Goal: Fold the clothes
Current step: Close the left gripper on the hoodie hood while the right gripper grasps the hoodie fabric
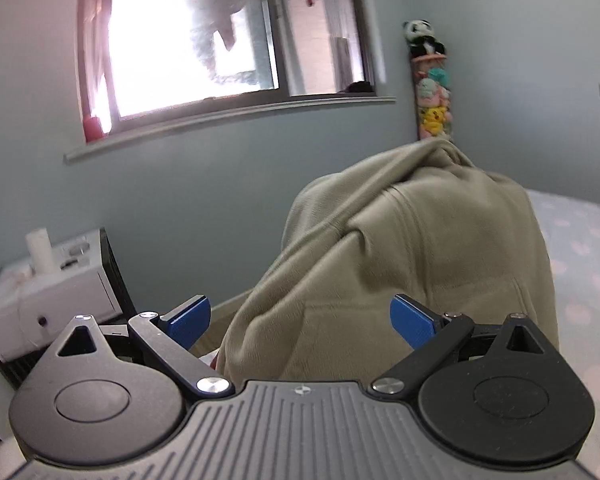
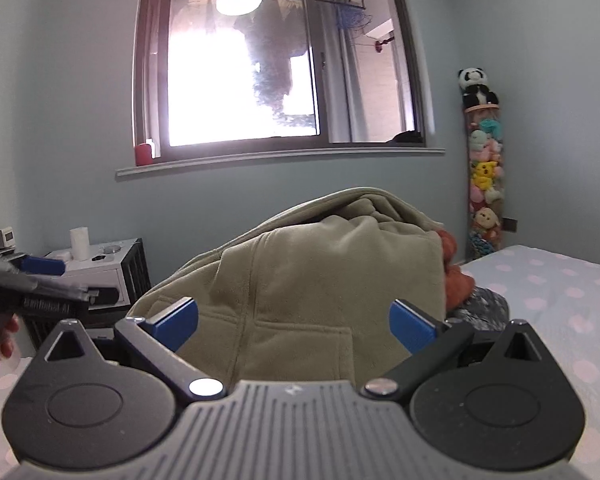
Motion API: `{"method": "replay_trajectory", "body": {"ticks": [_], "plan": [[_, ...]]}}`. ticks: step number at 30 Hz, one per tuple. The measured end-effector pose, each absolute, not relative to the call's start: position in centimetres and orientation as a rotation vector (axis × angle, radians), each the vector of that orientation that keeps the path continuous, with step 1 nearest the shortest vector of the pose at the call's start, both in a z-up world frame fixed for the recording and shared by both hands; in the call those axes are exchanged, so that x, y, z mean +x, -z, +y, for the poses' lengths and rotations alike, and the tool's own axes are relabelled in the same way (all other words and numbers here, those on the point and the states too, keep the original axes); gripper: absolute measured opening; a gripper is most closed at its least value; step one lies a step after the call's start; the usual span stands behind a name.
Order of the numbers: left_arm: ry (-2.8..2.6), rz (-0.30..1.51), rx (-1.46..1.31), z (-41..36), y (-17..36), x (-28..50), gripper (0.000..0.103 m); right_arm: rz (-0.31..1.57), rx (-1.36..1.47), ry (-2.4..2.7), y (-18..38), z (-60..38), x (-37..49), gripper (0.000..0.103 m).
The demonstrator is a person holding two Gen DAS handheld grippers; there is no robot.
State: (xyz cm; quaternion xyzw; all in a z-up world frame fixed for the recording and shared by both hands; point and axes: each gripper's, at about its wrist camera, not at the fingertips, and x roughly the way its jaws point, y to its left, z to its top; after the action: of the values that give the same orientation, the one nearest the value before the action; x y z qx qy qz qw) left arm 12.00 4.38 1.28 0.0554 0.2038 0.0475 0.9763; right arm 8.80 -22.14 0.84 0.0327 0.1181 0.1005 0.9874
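Fleece in olive, a hooded top (image 2: 312, 292), sits heaped on other clothes (image 2: 480, 308) on the dotted bed (image 2: 560, 292), not folded flat. Both the left gripper (image 1: 300, 318) and right gripper (image 2: 294, 324) gape, holding nothing; folding remains.

Clothes pile (image 2: 320, 280) on bed (image 2: 560, 300); nightstand (image 2: 100, 268) left, window (image 2: 280, 72) behind.

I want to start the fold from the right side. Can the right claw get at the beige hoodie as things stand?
Probably yes. The right claw is open and pointed straight at the beige hoodie, with nothing between its fingers and the cloth. The left claw sits off to the side, out of the way.
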Motion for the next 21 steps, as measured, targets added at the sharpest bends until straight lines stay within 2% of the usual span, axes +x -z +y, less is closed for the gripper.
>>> {"method": "replay_trajectory", "body": {"ticks": [11,20,21], "plan": [[-0.068,0.452,0.114,8.6,0.8,20.3,0.098,0.446,0.042,-0.138,1.6,-27.1,17.7,0.102],[0.076,0.490,0.123,8.1,0.4,27.7,0.098,0.454,0.087,-0.104,0.2,-32.3,25.3,0.102],[0.085,0.501,0.147,7.6,0.5,28.4,0.095,0.450,0.095,-0.101,-0.1,-32.7,26.1,0.102]]}}
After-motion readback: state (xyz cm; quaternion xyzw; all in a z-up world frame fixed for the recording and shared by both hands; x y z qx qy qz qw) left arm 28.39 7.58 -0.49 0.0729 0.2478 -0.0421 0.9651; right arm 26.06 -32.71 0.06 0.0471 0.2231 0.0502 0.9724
